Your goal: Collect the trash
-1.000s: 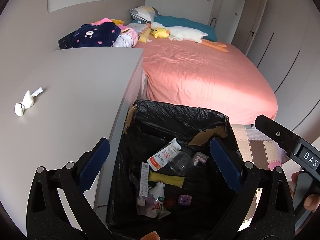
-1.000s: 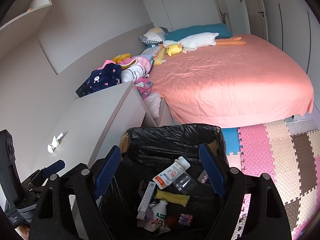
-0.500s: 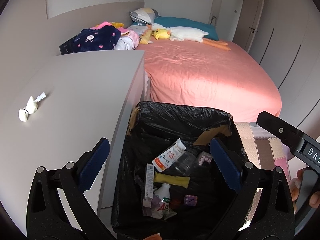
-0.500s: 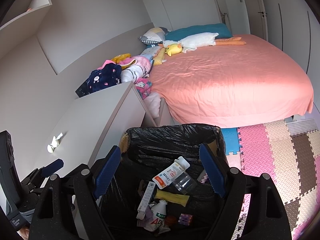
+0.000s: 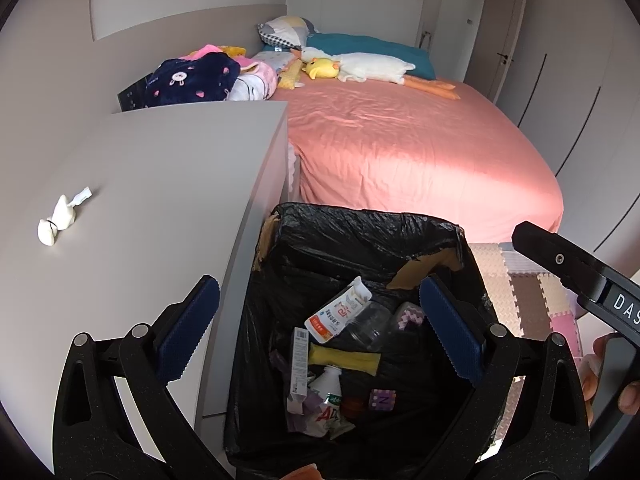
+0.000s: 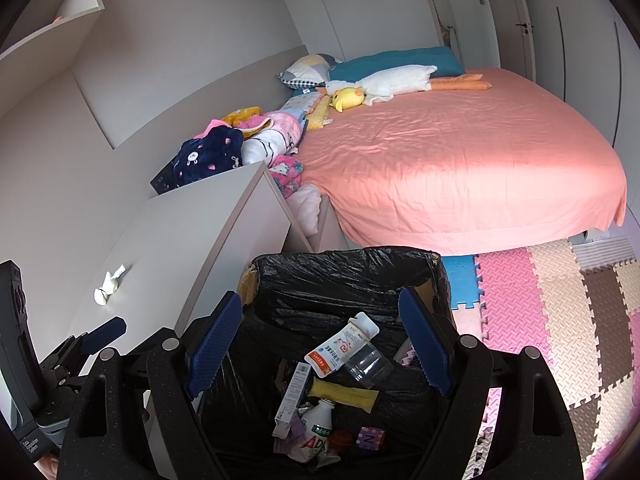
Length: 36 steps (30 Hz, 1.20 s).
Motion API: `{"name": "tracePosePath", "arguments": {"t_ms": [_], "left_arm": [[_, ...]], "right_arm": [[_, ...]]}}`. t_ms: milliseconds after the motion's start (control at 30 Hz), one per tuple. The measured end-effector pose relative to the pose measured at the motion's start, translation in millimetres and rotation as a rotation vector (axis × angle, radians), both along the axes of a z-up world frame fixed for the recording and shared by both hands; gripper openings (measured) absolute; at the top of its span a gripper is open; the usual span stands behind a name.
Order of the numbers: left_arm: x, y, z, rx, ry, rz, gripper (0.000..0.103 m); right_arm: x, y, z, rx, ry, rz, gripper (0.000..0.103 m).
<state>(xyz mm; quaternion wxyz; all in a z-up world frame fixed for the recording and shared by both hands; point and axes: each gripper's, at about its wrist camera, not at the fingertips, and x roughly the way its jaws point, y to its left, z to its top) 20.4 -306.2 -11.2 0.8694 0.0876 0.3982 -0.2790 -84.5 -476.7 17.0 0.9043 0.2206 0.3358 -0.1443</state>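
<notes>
Nothing much has moved since the earlier frames: both my hands are staying put, and only the left view has rolled a touch, so the desk edge is sitting slightly differently in it.

I am holding my left gripper [image 5: 320, 330] with its blue-padded jaws spread wide and nothing between them, hanging over the black-lined cardboard trash bin [image 5: 360, 226]. My right gripper [image 6: 322, 344] is hanging just beside it, also gaping wide and empty, over the same bin.

Down inside the bin the trash is lying in a loose heap: a clear plastic bottle with a white and orange label [image 5: 340, 314], a flat yellow wrapper [image 5: 346, 360] just nearer than it, a long narrow white carton [image 5: 300, 360] to the left, a small white drink bottle with a green label [image 5: 329, 388] nearest, and a little purple cube [image 5: 382, 400] to its right.

On the pale grey desktop [image 5: 160, 184] to the left of the bin, one small white crumpled scrap [image 5: 60, 216] is lying well apart from the bin. Beyond, the bed with the salmon-pink sheet [image 5: 400, 148] is filling the far right.
</notes>
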Motion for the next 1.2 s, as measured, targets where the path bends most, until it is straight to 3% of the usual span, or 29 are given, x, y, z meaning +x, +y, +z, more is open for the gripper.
{"name": "tracePosePath", "arguments": {"t_ms": [1200], "left_arm": [[-2.1, -2.3, -1.5, 0.011, -0.008, -0.02, 0.097]], "right_arm": [[0.4, 2.5, -2.2, -0.001, 0.006, 0.005, 0.081]]}}
